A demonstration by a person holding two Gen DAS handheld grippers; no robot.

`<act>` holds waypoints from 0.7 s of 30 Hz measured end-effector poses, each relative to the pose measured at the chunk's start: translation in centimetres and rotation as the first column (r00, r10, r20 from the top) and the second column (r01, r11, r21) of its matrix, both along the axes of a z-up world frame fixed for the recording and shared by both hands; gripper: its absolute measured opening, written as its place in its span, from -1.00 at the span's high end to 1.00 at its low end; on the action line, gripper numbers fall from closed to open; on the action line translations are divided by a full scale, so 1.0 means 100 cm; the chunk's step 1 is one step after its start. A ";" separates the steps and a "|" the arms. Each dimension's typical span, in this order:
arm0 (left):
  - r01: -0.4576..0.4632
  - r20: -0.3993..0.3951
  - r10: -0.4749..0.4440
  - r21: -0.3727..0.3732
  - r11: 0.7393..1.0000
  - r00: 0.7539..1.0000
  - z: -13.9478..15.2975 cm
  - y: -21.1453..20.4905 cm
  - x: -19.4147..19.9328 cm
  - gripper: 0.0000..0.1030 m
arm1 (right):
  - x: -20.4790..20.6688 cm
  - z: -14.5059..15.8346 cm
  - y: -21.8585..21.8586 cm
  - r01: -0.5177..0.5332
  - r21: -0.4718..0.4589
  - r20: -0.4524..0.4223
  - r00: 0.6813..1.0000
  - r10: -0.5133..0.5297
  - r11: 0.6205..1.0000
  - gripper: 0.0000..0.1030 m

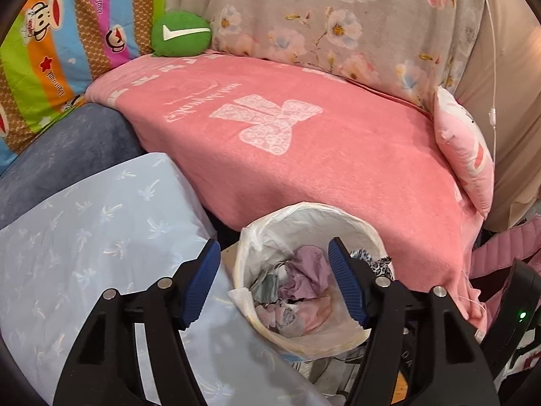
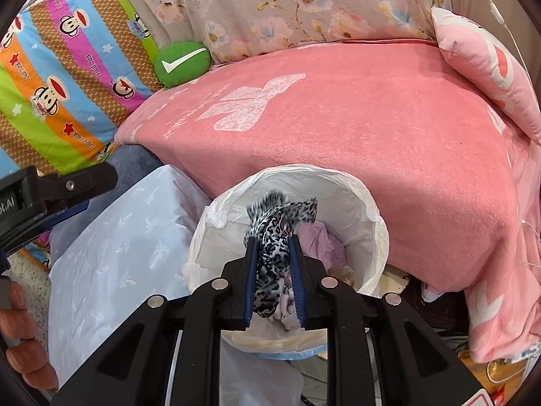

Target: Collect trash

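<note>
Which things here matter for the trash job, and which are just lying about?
Job:
- bin with white liner
- leopard-print scrap, gripped in right tool over the bin
- left tool, open, empty
- crumpled scraps in the bin

Lying about:
- pink blanket
- green cushion
- pink pillow
- blue sheet

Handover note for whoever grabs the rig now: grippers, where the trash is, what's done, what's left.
Left gripper: open, nothing between its fingers, hovering above the lined bin.
Right gripper: shut on the leopard-print scrap, held over the bin's mouth.
Bin stands on the floor against the pink blanket; crumpled lilac and grey scraps already lie inside.
Done: several pieces binned.
Left: release the leopard-print scrap into the bin. The blanket shows no other loose trash in either view; check outside them.
</note>
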State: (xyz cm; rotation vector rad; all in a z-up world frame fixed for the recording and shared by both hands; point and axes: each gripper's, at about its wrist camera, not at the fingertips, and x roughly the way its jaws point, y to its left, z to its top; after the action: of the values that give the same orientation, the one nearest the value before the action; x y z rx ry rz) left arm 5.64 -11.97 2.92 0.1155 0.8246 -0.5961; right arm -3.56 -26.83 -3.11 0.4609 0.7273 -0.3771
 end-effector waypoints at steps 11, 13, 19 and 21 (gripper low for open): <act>-0.100 0.027 0.098 0.066 0.993 0.995 -0.013 0.020 0.006 -0.39 | 0.017 0.005 0.009 -0.041 -0.017 0.001 0.999 0.041 0.999 0.46; -0.118 0.038 0.115 0.079 0.990 0.993 -0.015 0.025 0.006 -0.41 | 0.018 0.006 0.015 -0.060 -0.028 -0.007 0.998 0.060 0.998 0.40; -0.160 0.085 0.150 0.119 0.980 0.985 -0.017 0.035 0.000 -0.51 | 0.015 0.008 0.031 -0.099 -0.073 -0.057 0.994 0.095 0.992 0.18; -0.168 0.088 0.157 0.122 0.978 0.984 -0.018 0.039 -0.001 -0.54 | 0.013 0.008 0.035 -0.110 -0.082 -0.076 0.992 0.104 0.991 0.16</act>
State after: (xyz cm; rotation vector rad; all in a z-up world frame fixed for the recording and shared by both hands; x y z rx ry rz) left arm 5.53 -8.04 1.08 0.1866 0.7882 -0.3816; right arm -2.25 -23.34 -2.26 0.3265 0.7986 -0.3244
